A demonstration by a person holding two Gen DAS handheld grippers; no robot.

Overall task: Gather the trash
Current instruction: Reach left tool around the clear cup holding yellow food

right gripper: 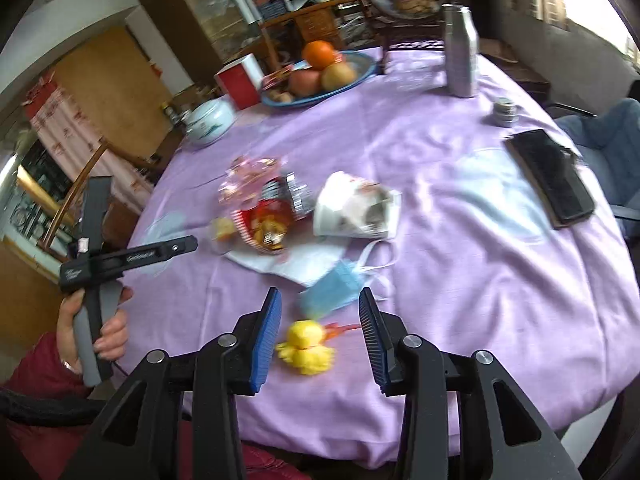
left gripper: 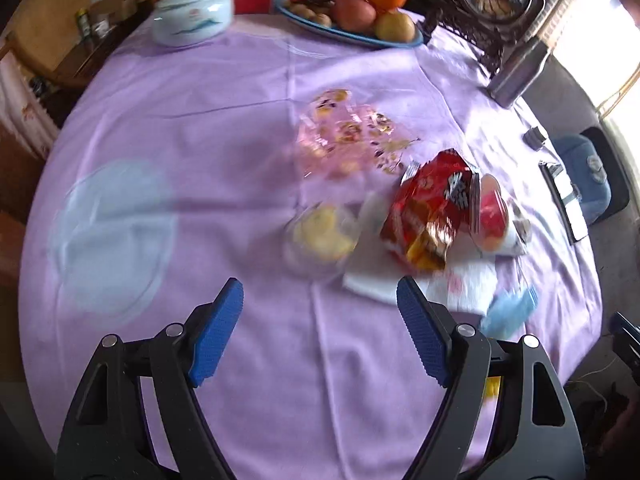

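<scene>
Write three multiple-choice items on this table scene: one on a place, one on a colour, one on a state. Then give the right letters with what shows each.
1. Where does the yellow duck toy lie?
A. on the fruit plate
B. on the cloth just ahead of the right gripper
C. inside the paper cup

2. What colour is the tablecloth?
A. green
B. white
C. light purple

3. How does the paper cup stand?
A. tipped on its side
B. upright
C. stacked on the bottle

Answers:
1 B, the toy shows between the blue pads, on the cloth near the table's edge.
2 C, both views show a lilac cloth over the whole table.
3 A, its open mouth faces sideways beside the red snack bag.
</scene>
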